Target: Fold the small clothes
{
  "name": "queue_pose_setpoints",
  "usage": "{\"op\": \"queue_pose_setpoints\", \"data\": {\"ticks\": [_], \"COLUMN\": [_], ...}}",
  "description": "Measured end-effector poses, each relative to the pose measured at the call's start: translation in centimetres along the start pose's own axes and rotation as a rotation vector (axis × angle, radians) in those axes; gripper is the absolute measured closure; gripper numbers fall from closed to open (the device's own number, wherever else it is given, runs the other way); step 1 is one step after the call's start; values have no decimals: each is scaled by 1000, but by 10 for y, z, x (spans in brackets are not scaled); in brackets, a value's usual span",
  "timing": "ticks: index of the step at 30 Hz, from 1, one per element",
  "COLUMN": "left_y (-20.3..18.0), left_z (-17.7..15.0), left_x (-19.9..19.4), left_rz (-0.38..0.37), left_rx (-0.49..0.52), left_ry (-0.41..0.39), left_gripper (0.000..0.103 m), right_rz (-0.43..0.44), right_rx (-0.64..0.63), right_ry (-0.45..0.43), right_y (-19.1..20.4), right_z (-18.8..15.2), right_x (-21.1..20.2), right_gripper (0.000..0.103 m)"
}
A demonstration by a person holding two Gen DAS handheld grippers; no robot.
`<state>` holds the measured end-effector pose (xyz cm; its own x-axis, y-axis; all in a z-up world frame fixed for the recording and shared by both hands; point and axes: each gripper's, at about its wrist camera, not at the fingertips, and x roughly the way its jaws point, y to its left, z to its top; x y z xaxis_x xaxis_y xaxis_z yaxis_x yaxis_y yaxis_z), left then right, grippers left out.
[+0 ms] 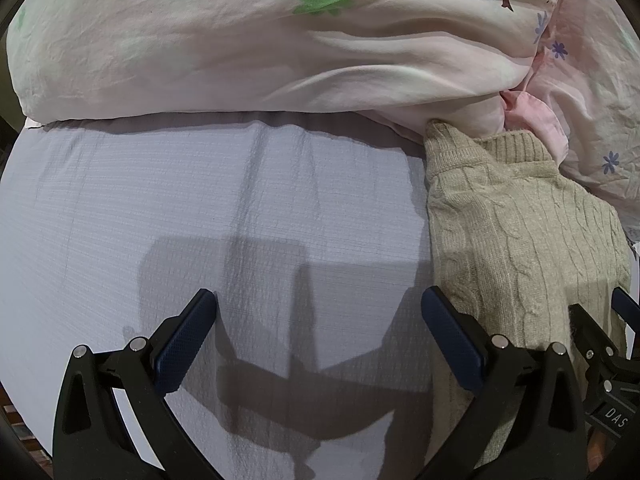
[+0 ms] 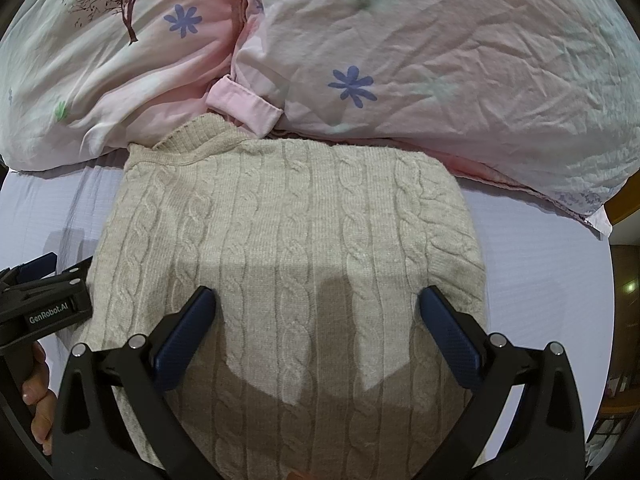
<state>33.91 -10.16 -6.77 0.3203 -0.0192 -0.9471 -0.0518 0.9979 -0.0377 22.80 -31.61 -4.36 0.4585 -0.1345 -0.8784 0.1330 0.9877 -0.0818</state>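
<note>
Though thick and soft, the cable-knit sweater (image 2: 280, 248) on the bed sheet (image 1: 160, 220) looks floppy; both the left gripper (image 1: 320, 336) and right gripper (image 2: 316, 336) gape empty, so its three o'clock edge seems the best hold.

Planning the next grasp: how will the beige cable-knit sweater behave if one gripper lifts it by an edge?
The sweater is thick knit lying limp on the sheet, so it will probably droop and unfold. Its textured cables likely grip the pads well. It looks bulky, perhaps heavyish.
</note>
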Motion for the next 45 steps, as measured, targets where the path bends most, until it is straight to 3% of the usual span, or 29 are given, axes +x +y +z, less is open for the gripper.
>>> {"op": "queue_pose_setpoints", "data": {"ticks": [26,32,45], "left_y": [16,25,25], "left_z": [-16,-21,-36], "left_x": [-5,-6,-2], "left_rz": [-8,13,59], "left_rx": [-17,-10,3], "left_ry": [-38,-45,-40], "left_gripper": [1,1,1], "right_rz": [-31,-16,9], "right_rx": [-58,-16,-47], "right_ry": [-15,-8,-33], "right_y": [34,39,54], "right_z": [1,1,23], "right_x": [-12,-18,-31], "right_gripper": [2,2,2]}}
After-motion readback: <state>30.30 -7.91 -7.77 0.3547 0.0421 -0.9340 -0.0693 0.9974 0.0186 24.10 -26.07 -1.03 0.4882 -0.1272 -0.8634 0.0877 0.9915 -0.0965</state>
